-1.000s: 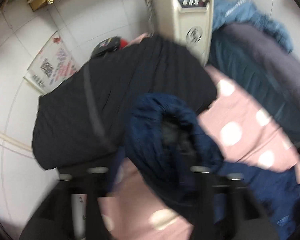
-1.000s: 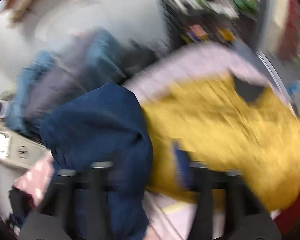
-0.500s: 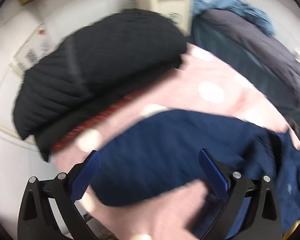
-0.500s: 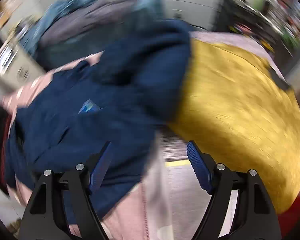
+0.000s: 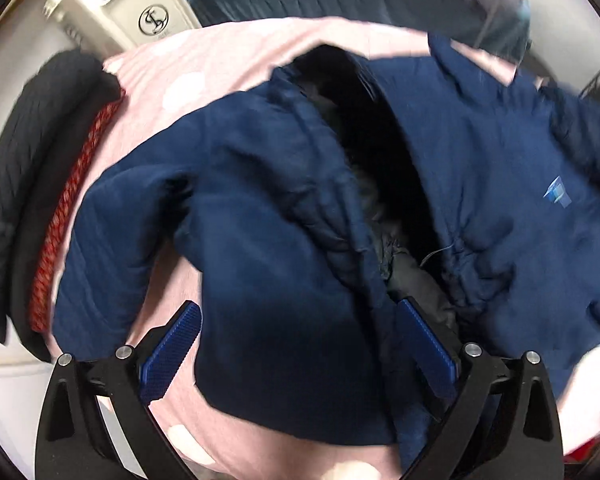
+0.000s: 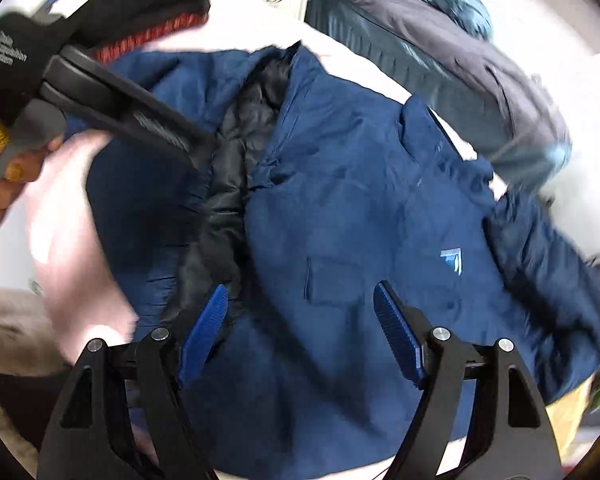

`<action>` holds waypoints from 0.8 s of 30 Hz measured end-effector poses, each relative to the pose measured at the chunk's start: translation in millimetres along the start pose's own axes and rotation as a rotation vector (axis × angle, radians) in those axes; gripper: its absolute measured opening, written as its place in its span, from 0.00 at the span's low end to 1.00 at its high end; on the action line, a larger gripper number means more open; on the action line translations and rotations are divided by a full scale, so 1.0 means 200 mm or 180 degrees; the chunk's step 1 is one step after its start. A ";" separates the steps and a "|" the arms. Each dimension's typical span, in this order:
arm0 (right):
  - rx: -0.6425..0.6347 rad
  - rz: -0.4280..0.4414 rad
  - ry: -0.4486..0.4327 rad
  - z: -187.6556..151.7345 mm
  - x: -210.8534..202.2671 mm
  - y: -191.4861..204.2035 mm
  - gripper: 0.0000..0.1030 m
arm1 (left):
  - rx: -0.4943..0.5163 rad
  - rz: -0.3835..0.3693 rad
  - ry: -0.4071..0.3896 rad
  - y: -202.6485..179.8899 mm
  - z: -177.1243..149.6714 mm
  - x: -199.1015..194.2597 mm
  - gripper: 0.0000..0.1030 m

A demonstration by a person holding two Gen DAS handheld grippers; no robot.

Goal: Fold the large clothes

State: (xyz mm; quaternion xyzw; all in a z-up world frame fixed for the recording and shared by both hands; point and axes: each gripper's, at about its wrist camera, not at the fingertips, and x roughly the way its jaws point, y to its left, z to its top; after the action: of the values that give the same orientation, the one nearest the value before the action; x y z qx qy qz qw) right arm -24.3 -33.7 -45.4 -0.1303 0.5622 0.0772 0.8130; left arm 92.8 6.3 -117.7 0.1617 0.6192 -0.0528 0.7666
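A large navy blue jacket (image 5: 260,216) with a black lining lies spread, front open, on a pink spotted sheet (image 5: 204,60). It also shows in the right wrist view (image 6: 360,208), with a light blue logo (image 6: 451,261) on its chest. My left gripper (image 5: 298,344) is open just above the jacket's left panel. My right gripper (image 6: 300,330) is open over the jacket's right front panel. The left gripper's body (image 6: 112,104), held by a hand, shows at the upper left of the right wrist view.
A folded black garment (image 5: 16,160) with a red patterned edge lies at the left. A cream heater (image 5: 136,4) stands at the back. Grey and teal clothes (image 6: 440,40) are piled at the back right. A yellow garment (image 6: 572,412) peeks out at the right.
Both grippers let go of the jacket and opened. The jacket dropped from held-up and bunched to lying spread on the sheet, and both grippers now look down over it.
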 end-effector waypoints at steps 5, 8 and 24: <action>-0.0120 -0.0308 0.0321 -0.04 0.18 -0.02 0.24 | 0.0099 0.0103 0.0157 -0.06 -0.02 0.12 0.49; 0.0201 -0.0158 0.0163 -0.11 0.05 -0.15 0.15 | 0.0142 0.0012 0.0048 0.00 -0.06 0.03 0.26; 0.2330 0.0182 0.0072 -1.09 -0.62 -1.02 0.03 | 0.0059 -0.0339 -0.0029 0.33 -0.64 -0.41 0.04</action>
State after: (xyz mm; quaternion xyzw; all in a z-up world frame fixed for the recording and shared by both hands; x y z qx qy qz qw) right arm -207.6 -290.8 24.2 0.1842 0.5650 -0.1079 0.7970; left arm -25.6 99.2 -49.8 0.1353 0.6230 -0.1000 0.7639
